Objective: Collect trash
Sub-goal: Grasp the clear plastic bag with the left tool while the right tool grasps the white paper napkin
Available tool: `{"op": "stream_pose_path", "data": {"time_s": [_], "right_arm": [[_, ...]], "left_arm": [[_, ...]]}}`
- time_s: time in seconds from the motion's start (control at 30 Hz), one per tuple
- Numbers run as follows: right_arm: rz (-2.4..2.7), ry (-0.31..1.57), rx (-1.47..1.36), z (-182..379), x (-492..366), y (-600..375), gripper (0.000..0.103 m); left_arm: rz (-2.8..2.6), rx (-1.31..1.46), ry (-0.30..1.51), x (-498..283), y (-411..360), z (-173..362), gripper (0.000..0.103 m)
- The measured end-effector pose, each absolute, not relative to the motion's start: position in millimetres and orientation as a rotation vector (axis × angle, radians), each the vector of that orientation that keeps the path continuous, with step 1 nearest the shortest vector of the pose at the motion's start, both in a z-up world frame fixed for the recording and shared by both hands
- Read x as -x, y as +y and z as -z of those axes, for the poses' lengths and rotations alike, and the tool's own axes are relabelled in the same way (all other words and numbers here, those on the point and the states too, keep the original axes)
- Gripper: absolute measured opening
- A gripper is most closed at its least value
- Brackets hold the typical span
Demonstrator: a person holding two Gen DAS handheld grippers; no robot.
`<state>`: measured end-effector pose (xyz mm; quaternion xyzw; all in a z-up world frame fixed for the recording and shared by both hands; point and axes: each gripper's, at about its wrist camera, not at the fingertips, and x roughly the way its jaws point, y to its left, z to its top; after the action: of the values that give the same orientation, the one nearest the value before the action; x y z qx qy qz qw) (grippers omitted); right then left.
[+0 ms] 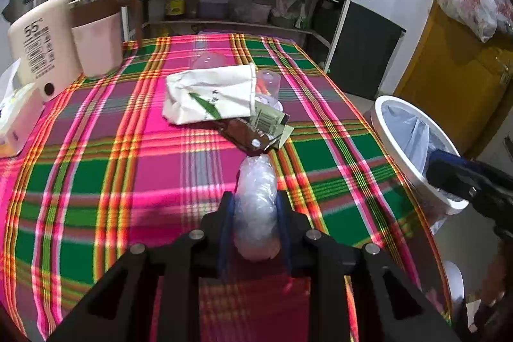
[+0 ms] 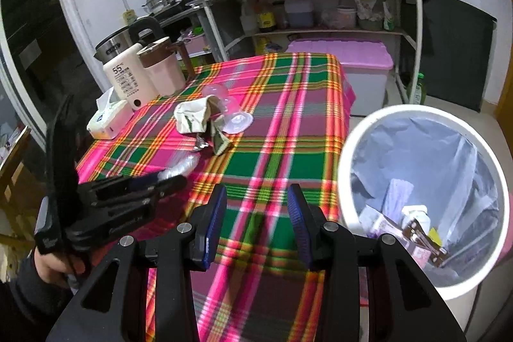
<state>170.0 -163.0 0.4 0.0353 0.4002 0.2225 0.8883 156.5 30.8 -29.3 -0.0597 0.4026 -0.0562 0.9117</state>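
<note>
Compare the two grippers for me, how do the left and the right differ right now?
The left gripper has its pads closed on a crumpled clear plastic wrapper; the right gripper stands open with nothing between its pads. The left sits over the plaid tablecloth near the trash pile; the right is at the table's edge beside the white bin. Both are black with blue pads and point down.

Even, bright indoor light; heavy fisheye curvature with dark corners; soft blur on the plaid pink-and-green tablecloth foreground.
</note>
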Motion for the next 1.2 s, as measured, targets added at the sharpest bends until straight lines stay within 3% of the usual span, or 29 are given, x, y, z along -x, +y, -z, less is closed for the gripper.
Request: {"op": "stream_pose_path", "data": {"time_s": [0.5, 1.2], "right_arm": [[-0.559, 0.849, -0.006, 7, -215, -101, 0.033], [-0.614, 0.905, -0.014, 25, -284, -49, 0.033]], "left_arm": [[0.057, 0.199, 0.772, -135, 73, 19, 0.027], [0.047, 0.263, 0.763, -135, 103, 28, 0.027]]}}
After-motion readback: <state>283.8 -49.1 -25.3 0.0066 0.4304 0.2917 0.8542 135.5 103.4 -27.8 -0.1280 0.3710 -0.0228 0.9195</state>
